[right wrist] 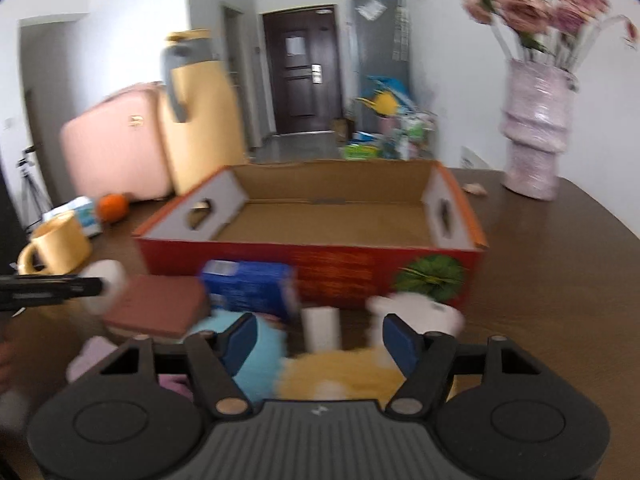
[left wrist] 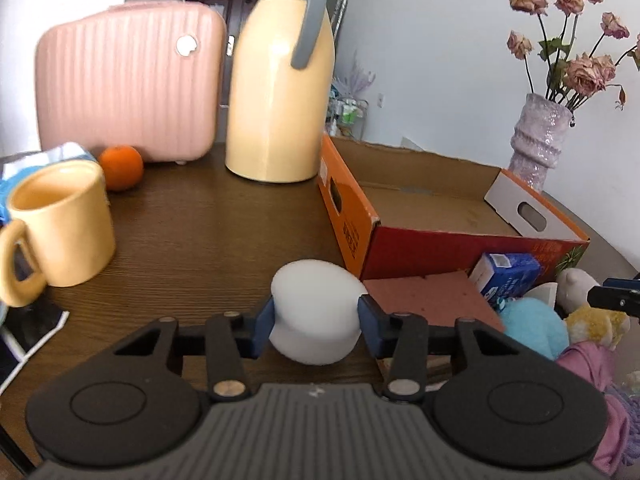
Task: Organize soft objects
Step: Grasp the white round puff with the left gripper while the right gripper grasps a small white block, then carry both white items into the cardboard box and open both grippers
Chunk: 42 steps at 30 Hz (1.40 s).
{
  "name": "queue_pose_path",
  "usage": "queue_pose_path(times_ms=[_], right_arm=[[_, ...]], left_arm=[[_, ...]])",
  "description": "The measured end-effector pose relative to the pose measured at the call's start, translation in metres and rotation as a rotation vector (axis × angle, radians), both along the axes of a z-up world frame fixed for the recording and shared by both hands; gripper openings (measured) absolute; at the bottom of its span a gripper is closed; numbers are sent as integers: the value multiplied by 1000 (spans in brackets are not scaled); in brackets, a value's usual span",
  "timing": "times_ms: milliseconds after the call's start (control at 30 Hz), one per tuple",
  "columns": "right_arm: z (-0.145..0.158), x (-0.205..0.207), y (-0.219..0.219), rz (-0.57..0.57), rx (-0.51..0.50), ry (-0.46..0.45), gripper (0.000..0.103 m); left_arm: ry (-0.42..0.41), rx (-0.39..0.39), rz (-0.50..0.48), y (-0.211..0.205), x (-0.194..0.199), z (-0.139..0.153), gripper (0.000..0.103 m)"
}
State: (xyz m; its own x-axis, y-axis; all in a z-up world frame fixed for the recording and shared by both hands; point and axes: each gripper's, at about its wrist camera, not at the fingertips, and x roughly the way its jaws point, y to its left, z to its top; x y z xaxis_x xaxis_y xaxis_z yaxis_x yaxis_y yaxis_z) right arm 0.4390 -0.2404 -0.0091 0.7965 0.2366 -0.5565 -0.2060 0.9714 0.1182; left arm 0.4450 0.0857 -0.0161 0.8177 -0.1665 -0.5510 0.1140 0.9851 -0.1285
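Left tool [left wrist: 316, 322] pinches white sponge [left wrist: 316, 312] across its width; right tool [right wrist: 318, 344] seemingly open, blurred.

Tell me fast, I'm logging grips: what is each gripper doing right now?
Left gripper: jaws shut on the white sponge.
Right gripper: jaws open over the yellow plush toy, pressing on nothing.

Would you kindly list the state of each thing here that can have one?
left gripper: shut on the white sponge
right gripper: open, over the yellow plush
cardboard box: open-topped, nothing visible inside
yellow mug: upright
thermos jug: upright
pink case: closed, standing
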Motion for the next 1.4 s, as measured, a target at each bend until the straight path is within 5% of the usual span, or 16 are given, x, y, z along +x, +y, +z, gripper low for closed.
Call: queue_pose_path(times_ms=[100,233,300,333,367,467,600,833,1067,1400], right_arm=[[-2,-1,-16,-37,26,-3,62],[-2,25,-3,48,-4,15,51],[-10,44,8,62,-54,64,37],[-15,51,11,74,-68,87,19],[-21,56,13,79,-73,111,16],[-22,54,8,63,-40,103,15],[15,17,-5,70,8,-32,15],[66,-90,-29,106,67,-188,15],[70,-209,-49,125,98,-259,15],[70,-232,-61,120,130,-297,15]], left_arm=[[-18,16,-9,-6,-13,5,46],[-12,48,4,-17,-21,7,46],[-28,48,6,-21,-29,12,46],[-40,47,6,-22,-35,16,46],[-47,52,8,-24,-40,19,46],[-79,80,5,-30,-56,35,46],[-149,115,15,-46,-86,55,46],[-199,42,16,-82,-160,75,47],[-285,63,28,-109,-233,89,47],[-306,48,39,-119,-240,100,47]])
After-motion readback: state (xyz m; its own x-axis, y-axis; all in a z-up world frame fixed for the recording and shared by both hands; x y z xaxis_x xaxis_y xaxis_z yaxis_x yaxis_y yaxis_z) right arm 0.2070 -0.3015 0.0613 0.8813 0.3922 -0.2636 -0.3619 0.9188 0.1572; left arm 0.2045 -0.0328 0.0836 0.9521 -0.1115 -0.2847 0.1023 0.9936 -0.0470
